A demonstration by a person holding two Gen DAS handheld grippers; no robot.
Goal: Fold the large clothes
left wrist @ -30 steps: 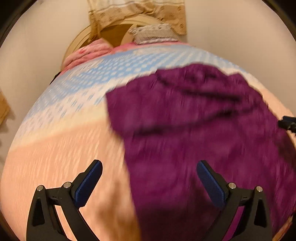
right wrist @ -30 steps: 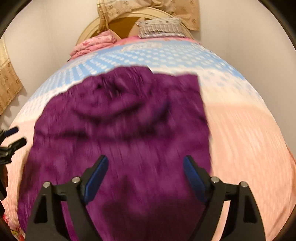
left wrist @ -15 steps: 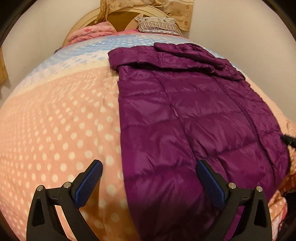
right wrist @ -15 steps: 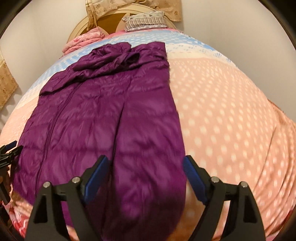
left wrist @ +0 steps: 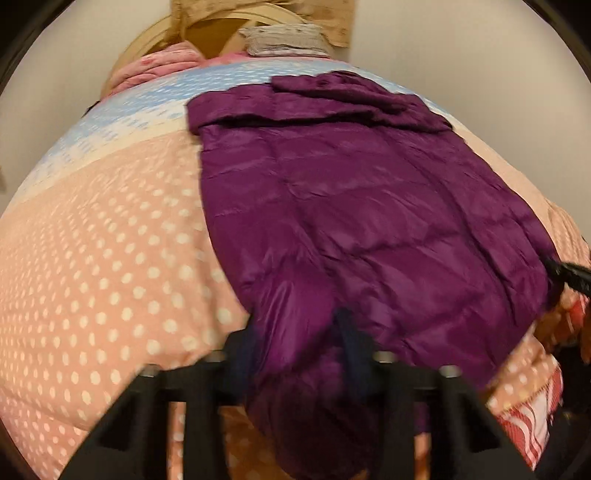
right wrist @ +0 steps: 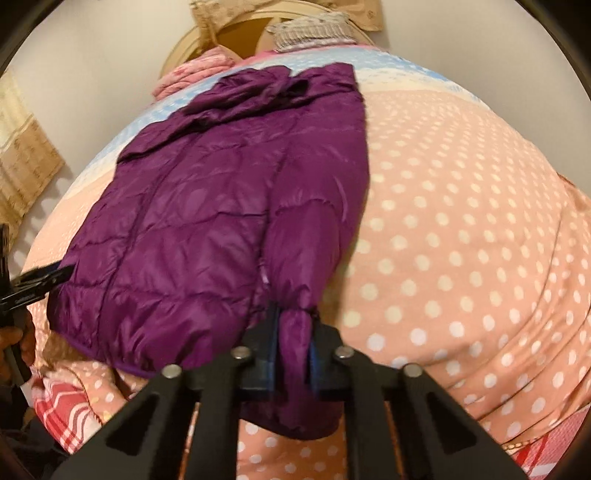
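Right wrist view shows your right gripper [right wrist: 293,341] closing, its blue pads already pinching the bunched hem corner of the purple puffer jacket [right wrist: 229,221], which lies lengthwise on the peach polka-dot bedspread [right wrist: 461,240] with its collar end towards the headboard [right wrist: 221,33]. At that view's left edge your left gripper [right wrist: 40,280] reaches the jacket's other hem corner, with your hand [right wrist: 14,343] below it. From the left wrist camera, your left gripper [left wrist: 295,347] is blurred and closing, the jacket's [left wrist: 369,221] near corner bulging between the fingers; you cannot tell whether the pads press it yet. A folded pink blanket [left wrist: 155,68] sits by the headboard.
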